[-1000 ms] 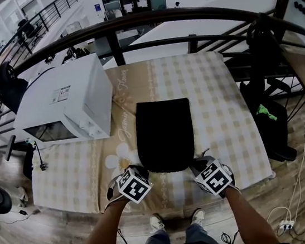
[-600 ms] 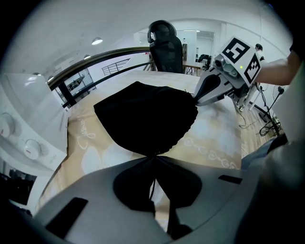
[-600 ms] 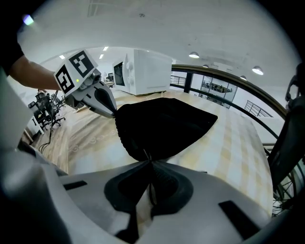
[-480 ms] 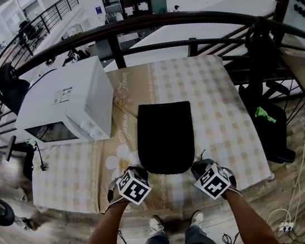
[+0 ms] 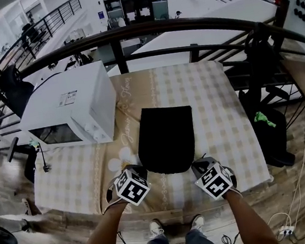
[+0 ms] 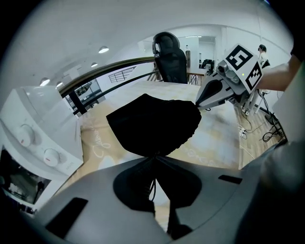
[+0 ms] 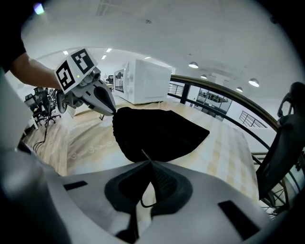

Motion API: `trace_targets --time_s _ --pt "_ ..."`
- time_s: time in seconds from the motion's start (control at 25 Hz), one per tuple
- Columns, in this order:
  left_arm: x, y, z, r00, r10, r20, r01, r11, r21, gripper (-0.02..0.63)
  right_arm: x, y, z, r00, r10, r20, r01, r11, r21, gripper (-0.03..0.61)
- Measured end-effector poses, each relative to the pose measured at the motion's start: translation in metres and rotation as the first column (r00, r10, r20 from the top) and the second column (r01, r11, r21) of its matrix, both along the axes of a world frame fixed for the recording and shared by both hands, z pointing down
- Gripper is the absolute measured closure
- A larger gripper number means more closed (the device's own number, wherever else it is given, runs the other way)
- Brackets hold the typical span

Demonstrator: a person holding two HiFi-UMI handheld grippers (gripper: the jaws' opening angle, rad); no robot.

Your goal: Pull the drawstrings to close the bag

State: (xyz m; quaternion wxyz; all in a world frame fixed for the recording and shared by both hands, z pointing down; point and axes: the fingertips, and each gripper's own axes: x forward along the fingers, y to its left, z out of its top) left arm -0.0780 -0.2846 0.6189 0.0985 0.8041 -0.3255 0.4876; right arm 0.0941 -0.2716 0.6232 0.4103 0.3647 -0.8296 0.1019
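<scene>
Drawstrings point(image 6: 153, 183) barely show overhead behind cubes point(image 5: 132, 186); gripper views show left tool point(image 6: 155, 156) and right tool point(image 7: 148, 163) each clamped on one.

illegible cursive script point(image 5: 123, 107) on tablecloth point(image 5: 218, 109)

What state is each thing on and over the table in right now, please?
Bag: lying on the table, mouth edge gathered in pleats.
Left gripper: shut on a drawstring.
Right gripper: shut on the other drawstring.
Microwave: door closed.
</scene>
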Motion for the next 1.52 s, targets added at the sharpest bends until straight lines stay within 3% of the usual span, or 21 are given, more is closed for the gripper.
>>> trace_targets --time_s 0.64,1.52 --pt "0.005 -0.023 -0.081 1.0 -0.015 -0.025 0.02 0.98 0.199 0.586 0.006 -0.027 -0.074 0.999 0.039 0.021 -0.042 0.985 0.167 0.557" --pt "0.017 -0.045 -0.198 0.986 -0.052 -0.156 0.114 0.9 0.421 0.585 0.019 -0.048 -0.198 0.994 0.069 0.09 -0.099 0.917 0.387 0.557"
